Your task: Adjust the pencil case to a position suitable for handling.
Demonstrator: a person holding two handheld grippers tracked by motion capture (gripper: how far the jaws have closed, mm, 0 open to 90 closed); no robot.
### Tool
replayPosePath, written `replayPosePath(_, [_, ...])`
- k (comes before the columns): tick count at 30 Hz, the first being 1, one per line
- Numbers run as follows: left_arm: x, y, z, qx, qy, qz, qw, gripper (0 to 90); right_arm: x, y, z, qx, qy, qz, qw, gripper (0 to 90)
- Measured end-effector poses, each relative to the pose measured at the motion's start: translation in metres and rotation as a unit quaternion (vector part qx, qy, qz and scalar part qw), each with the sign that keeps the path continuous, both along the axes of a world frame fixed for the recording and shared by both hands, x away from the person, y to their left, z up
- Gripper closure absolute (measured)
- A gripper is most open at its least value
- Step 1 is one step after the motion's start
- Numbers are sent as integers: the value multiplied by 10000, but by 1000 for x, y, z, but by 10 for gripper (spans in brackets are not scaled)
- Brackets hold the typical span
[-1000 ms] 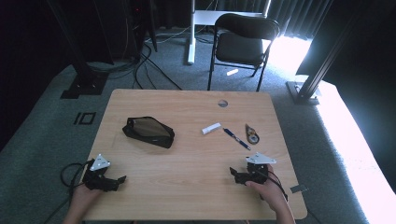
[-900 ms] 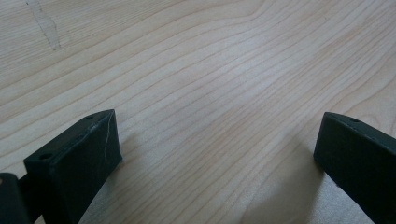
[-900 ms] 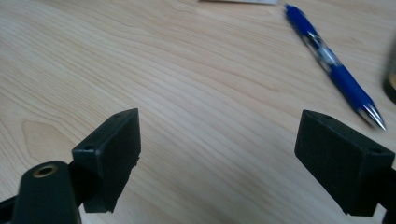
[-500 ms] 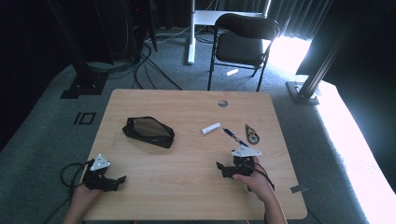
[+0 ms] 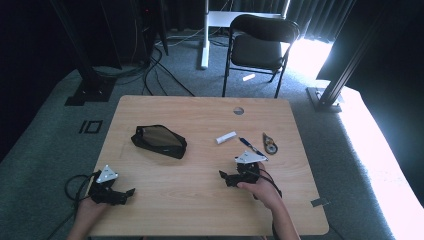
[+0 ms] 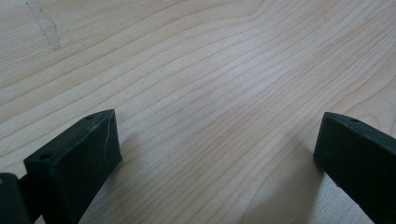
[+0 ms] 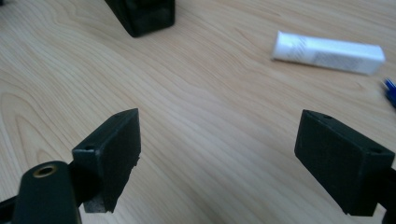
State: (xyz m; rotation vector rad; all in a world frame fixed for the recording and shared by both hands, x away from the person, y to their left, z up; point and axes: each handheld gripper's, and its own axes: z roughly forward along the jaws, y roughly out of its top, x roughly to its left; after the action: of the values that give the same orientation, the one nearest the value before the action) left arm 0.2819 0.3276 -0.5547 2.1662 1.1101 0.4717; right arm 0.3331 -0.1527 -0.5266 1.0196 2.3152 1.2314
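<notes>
My left gripper point(image 5: 125, 192) rests low over the table's near left corner, held by a hand. Its jaws stand wide open with only bare wood between them point(image 6: 215, 154). My right gripper point(image 5: 225, 178) is right of centre near the front and points left toward the black pouch point(image 5: 159, 141). It is open too point(image 7: 219, 158), with nothing between its jaws. Just beyond it lie a white stick-shaped packet point(image 7: 327, 51), a blue pen point(image 5: 251, 146) and a small round dark item point(image 5: 270, 146). A corner of the pouch point(image 7: 142, 14) shows at the top of the right gripper view.
The wooden table point(image 5: 200, 210) has a round cable hole point(image 5: 238, 110) near its far edge. A black chair point(image 5: 260, 47) stands on the floor behind the table, with cables and stand bases to the left.
My right gripper has slid left and slightly farther from the front edge, turning toward the pouch. The left gripper has stayed put.
</notes>
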Motion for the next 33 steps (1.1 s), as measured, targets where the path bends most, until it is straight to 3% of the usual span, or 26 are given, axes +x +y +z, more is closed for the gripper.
replayPosePath(14, [0,0,0,6,12,-16,10000,7,18,40,15,82,-144,372,9992,141])
replayPosePath(22, [0,0,0,6,12,-18,10000,7,28,63,17,281,-154,511,9982,141])
replayPosePath(26, [0,0,0,7,11,-17,10000,7,33,72,17,185,-156,572,9981,162])
replayPosePath(33, [0,0,0,7,13,-17,10000,7,43,86,20,256,-201,609,9976,194])
